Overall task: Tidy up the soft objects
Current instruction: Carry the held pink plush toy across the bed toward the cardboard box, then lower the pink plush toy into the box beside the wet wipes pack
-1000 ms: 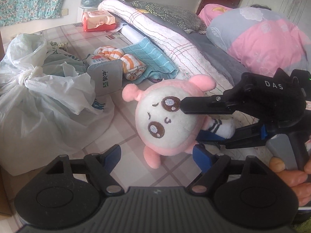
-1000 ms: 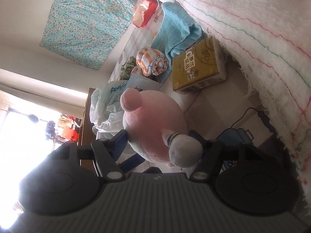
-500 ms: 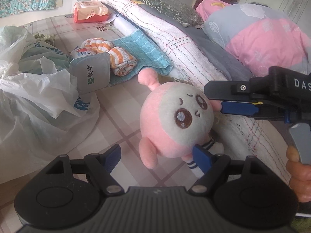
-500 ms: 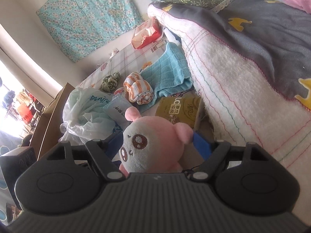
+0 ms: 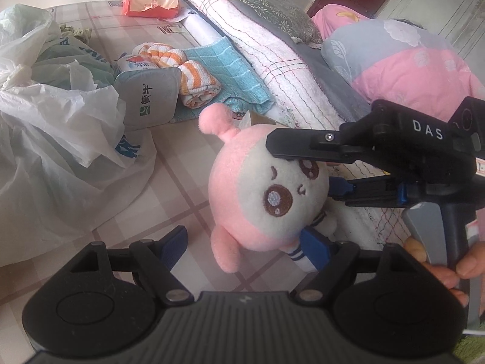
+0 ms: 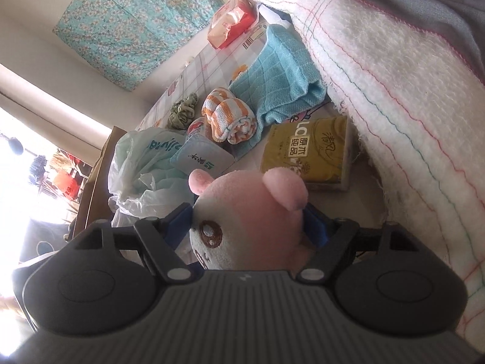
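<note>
A white fringed blanket lies heaped along the bed, its edge beside the checked sheet. A white plastic bag sits crumpled on that sheet. Near it lie a folded teal cloth, a yellow tissue pack, a grey wipes pack and a rolled orange-striped towel. The pink plush toy is held clear of the sheet beside the blanket's edge, its head between the blue pads of the right gripper, whose jaws are closing on it. The left gripper stands wide, holding nothing, its right finger just beside the toy's striped leg.
</note>
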### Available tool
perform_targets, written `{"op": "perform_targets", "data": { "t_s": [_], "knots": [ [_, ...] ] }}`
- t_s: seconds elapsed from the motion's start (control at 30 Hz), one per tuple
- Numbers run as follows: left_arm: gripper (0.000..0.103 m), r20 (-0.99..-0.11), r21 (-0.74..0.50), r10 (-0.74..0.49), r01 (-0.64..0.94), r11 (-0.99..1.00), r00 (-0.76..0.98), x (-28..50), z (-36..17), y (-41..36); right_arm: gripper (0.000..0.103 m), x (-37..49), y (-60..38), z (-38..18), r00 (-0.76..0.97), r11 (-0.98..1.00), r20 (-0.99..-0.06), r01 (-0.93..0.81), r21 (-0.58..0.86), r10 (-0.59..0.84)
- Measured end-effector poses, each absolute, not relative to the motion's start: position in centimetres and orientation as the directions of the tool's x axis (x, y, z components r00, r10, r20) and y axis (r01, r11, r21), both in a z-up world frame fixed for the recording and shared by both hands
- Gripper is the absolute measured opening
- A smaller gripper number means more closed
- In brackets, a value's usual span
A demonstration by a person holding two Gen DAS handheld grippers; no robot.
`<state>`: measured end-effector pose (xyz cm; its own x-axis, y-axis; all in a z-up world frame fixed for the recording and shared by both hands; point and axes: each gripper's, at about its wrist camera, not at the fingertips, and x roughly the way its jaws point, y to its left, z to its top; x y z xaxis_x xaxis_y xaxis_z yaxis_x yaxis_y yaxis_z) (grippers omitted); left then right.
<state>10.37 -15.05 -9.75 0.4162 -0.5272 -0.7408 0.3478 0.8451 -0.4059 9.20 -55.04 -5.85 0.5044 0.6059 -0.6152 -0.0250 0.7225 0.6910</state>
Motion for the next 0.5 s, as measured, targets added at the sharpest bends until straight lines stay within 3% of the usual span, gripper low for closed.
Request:
{"op": "perform_targets", "data": {
  "t_s": [0.5],
  "knots": [
    [0.078,-0.668,-0.376,-0.558,0.425,0.824,0.492,7.0,-6.0,-13.7,0.073,6.0,-53.3,-2.5,0.518,0.699,-0.565,-0.094,0.709,0.642]
  ]
}}
